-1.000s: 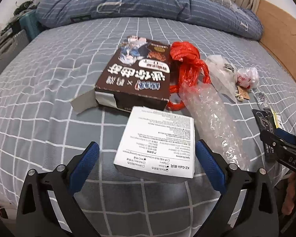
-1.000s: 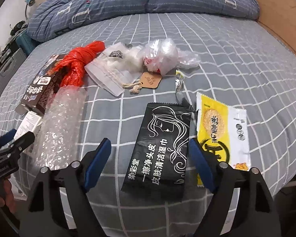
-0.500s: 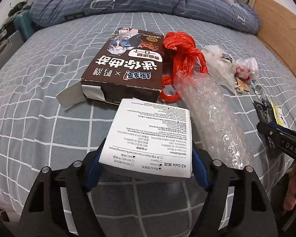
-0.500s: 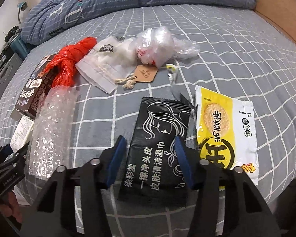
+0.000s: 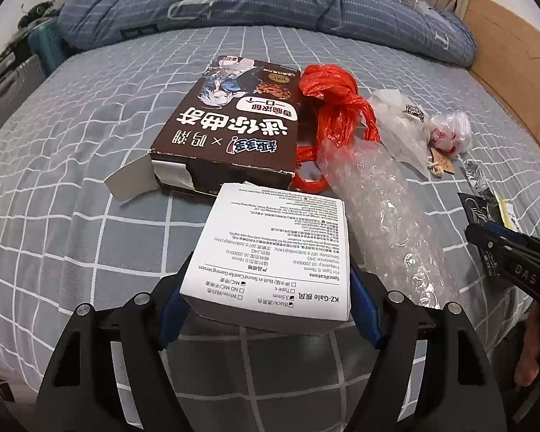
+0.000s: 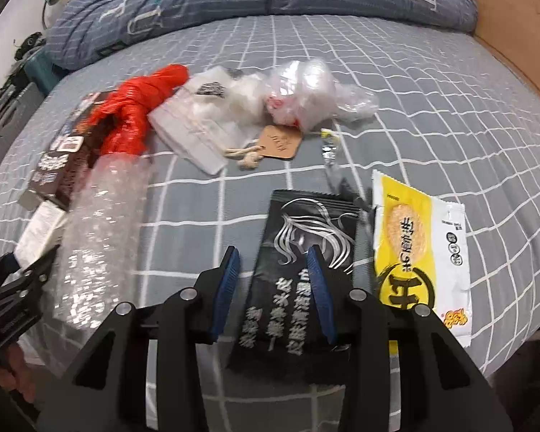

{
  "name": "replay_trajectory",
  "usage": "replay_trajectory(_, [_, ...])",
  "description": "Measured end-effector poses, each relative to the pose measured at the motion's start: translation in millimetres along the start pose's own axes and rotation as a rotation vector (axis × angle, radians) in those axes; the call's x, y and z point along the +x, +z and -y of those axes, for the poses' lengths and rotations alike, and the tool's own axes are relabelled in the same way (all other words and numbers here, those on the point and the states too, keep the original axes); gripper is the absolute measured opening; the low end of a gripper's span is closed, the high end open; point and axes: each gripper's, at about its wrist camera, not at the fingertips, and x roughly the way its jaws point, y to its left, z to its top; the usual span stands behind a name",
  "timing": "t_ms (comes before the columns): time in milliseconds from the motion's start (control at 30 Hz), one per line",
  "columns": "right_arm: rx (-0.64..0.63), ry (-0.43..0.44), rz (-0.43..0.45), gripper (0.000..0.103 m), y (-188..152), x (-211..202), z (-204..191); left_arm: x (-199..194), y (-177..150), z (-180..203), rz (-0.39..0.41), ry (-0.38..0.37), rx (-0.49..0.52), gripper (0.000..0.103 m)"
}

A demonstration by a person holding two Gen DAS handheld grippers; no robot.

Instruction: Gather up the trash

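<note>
Trash lies on a grey checked bed. My left gripper (image 5: 266, 306) is shut on a small white box (image 5: 277, 252) with printed text, its blue pads against both sides. My right gripper (image 6: 273, 288) has closed around the near end of a black wipes packet (image 6: 302, 252), which is bent up between the pads. A bubble-wrap roll (image 5: 385, 216) lies between the two and also shows in the right wrist view (image 6: 97, 230). A yellow snack wrapper (image 6: 417, 244) lies right of the black packet.
A brown cookie box (image 5: 230, 129) with an open flap lies behind the white box. A red plastic bag (image 5: 338, 104), clear plastic bags (image 6: 306, 93), a brown tag (image 6: 280, 140) and a foil strip (image 6: 331, 158) lie further back. A blue duvet (image 5: 270, 3) is at the head.
Both grippers moved forward and closed: the left onto the white box, the right onto the black packet, whose near end has lifted and bent.
</note>
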Motion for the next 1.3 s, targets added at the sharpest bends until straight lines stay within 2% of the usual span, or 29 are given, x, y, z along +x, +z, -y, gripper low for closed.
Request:
replay_trajectory(167, [0.004, 0.001, -0.047, 0.039, 4, 15, 4, 0, 0, 0, 0.001, -0.004, -0.005, 0.073])
replay_trajectory(300, [0.001, 0.000, -0.066, 0.034, 5, 23, 4, 0, 0, 0, 0.002, -0.006, -0.006, 0.073])
replay_trajectory(433, [0.022, 0.036, -0.077, 0.029, 10, 27, 10, 0, 0, -1, 0.001, -0.007, -0.006, 0.073])
replay_trajectory(500, [0.009, 0.045, -0.070, 0.027, 11, 26, 9, 0, 0, -1, 0.001, -0.008, -0.006, 0.073])
replay_trajectory(600, [-0.007, 0.053, -0.060, 0.019, 12, 22, 13, 0, 0, 0, 0.002, -0.008, -0.007, 0.073])
replay_trajectory(800, [-0.003, 0.059, -0.059, 0.014, 14, 19, 10, -1, 1, -1, -0.001, -0.009, -0.008, 0.073])
replay_trajectory(1300, [-0.015, 0.078, 0.004, 0.011, 11, -12, 3, -20, 5, 1, 0.030, -0.004, -0.002, 0.072])
